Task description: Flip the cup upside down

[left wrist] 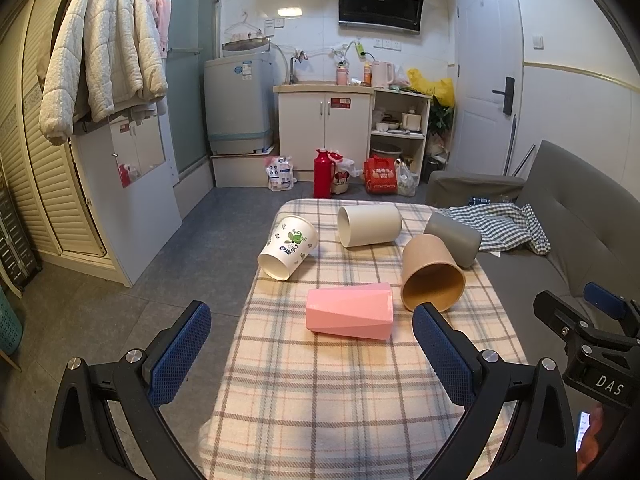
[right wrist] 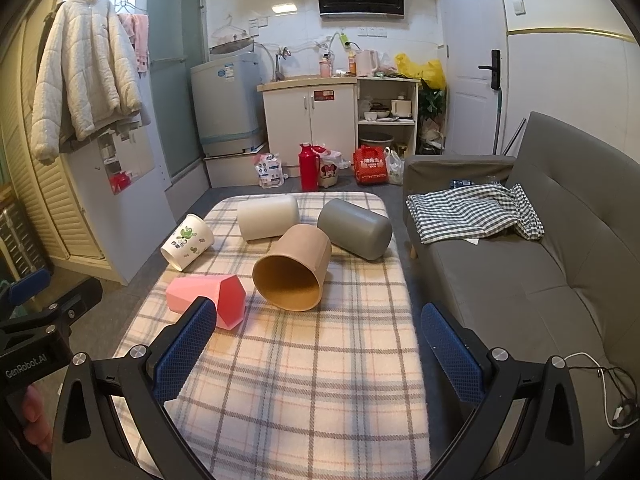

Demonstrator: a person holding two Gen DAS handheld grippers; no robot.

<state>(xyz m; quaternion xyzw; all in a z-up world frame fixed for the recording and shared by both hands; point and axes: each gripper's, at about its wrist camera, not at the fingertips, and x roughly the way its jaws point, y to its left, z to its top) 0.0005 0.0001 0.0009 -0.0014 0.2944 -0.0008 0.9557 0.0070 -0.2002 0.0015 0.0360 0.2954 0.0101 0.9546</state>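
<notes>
Several cups lie on their sides on the plaid-covered table (left wrist: 320, 392) (right wrist: 304, 380): a pink faceted cup (left wrist: 349, 311) (right wrist: 208, 294), a brown cup (left wrist: 430, 272) (right wrist: 294, 266) with its mouth toward me, a grey cup (left wrist: 454, 238) (right wrist: 354, 228), a cream cup (left wrist: 369, 225) (right wrist: 267, 216) and a white printed paper cup (left wrist: 288, 247) (right wrist: 187, 241). My left gripper (left wrist: 312, 324) is open and empty, above the table just short of the pink cup. My right gripper (right wrist: 316, 324) is open and empty, just short of the brown cup. It also shows in the left wrist view (left wrist: 592, 320).
A grey sofa (right wrist: 520, 280) with a checked cloth (right wrist: 472, 212) stands right of the table. Beyond the table are a red thermos (left wrist: 323, 173), bags, a white cabinet (left wrist: 324, 128) and a washing machine (left wrist: 238, 104). A white jacket (left wrist: 100, 44) hangs at left.
</notes>
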